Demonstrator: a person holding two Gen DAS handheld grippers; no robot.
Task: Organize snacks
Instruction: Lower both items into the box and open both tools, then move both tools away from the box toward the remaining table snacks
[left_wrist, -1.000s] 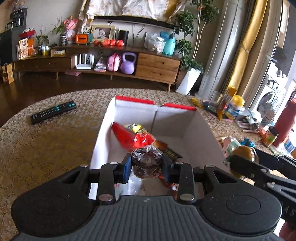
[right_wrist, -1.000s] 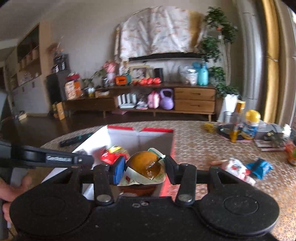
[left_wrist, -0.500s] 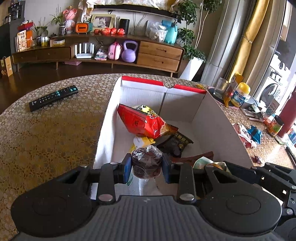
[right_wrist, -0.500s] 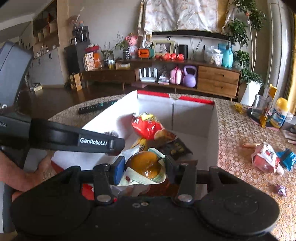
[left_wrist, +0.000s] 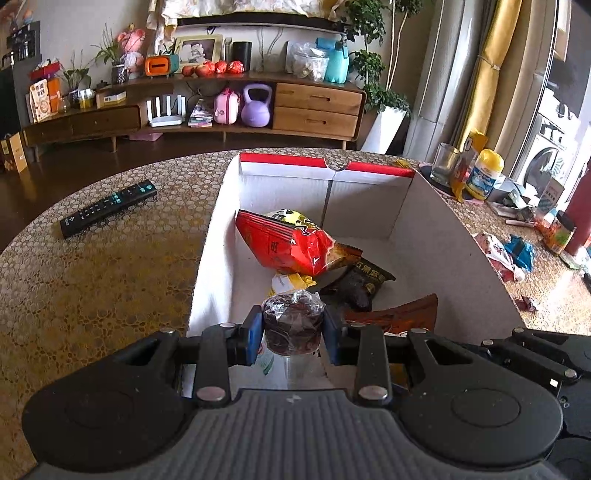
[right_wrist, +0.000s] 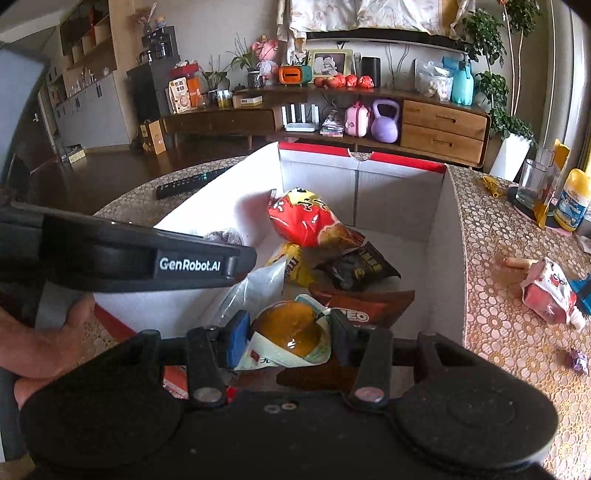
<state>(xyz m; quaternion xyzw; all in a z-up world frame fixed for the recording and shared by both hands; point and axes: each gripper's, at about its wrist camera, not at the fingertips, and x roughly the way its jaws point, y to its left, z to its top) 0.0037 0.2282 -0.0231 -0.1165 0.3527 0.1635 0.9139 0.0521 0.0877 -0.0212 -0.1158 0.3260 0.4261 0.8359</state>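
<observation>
A white cardboard box (left_wrist: 436, 236) (right_wrist: 439, 221) with red flaps stands on the table and holds several snack bags, among them a red bag (left_wrist: 288, 243) (right_wrist: 306, 218) and a dark packet (left_wrist: 362, 284) (right_wrist: 354, 269). My left gripper (left_wrist: 293, 328) is shut on a dark wrapped cake (left_wrist: 293, 325) above the box's near end. My right gripper (right_wrist: 290, 336) is shut on an orange jelly cup (right_wrist: 290, 328) over the box's near right part. The left gripper's body (right_wrist: 147, 258) crosses the right wrist view, with a hand (right_wrist: 40, 343) on it.
A remote (left_wrist: 107, 206) lies on the patterned table left of the box. Right of the box lie a red-white pouch (right_wrist: 550, 291), a blue wrapper (left_wrist: 521, 251), a small purple candy (right_wrist: 578, 360), a glass (right_wrist: 532, 181) and a yellow-capped bottle (right_wrist: 572, 199).
Both grippers have moved forward and down over the box with their snacks still held. More of the box's inside now shows.
</observation>
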